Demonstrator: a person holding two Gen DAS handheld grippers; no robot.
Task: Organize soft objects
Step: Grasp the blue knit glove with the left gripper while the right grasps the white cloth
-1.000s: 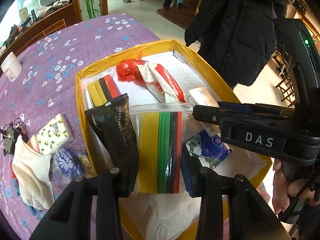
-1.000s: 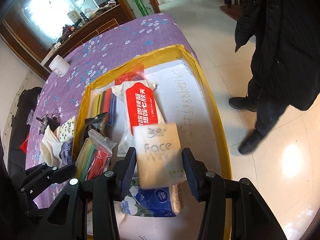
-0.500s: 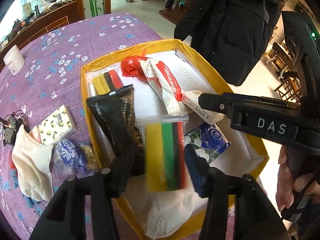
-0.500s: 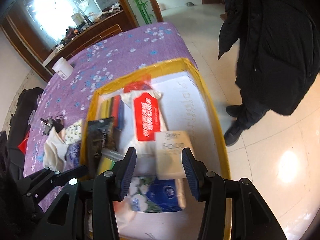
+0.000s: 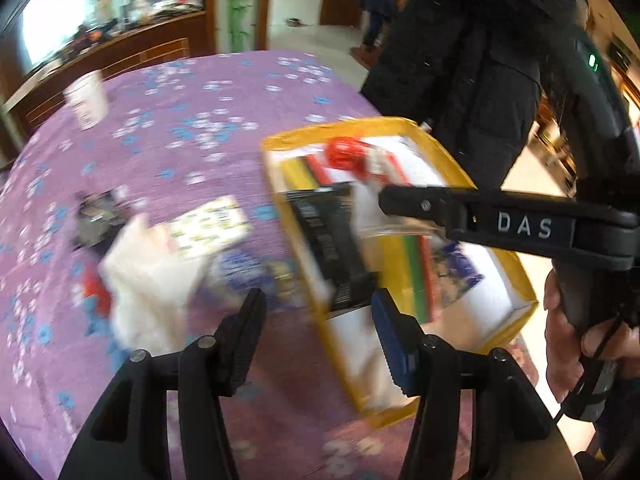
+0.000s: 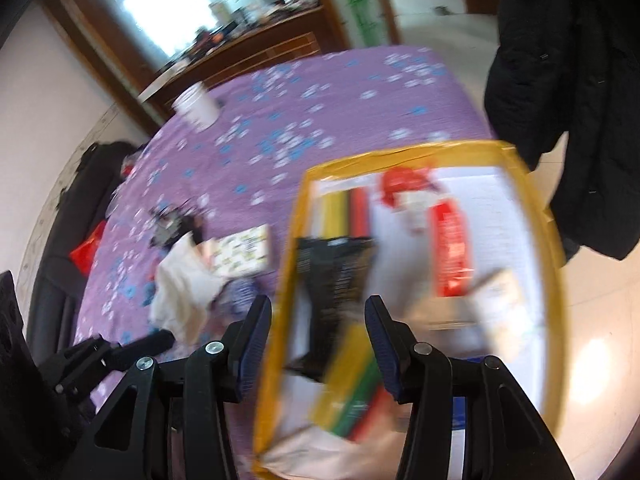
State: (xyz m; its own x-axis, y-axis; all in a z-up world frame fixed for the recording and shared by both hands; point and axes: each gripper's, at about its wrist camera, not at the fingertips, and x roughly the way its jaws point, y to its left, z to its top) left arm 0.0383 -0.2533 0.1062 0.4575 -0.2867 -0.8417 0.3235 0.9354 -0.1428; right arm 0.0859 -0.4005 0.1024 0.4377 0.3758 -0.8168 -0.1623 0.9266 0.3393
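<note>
On right gripper (image 5: 520, 228): "DAS" lbl.

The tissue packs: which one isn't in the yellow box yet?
The white pack with little yellow-green prints lies out on the purple cloth, beside the yellow box. The red-and-white pack is already inside.

Table w/ purple floral cloth (image 5: 224, 92) carries the lot. Yellow-rimmed box (image 5: 516, 268) sits at its edge nearest the tiled floor. Beside box, away from that edge: patterned tissue pack (image 5: 208, 220), cream cloth (image 5: 148, 276), blue packet (image 5: 240, 268), all blurred. White cup (image 5: 87, 98) well apart, far side.
</note>
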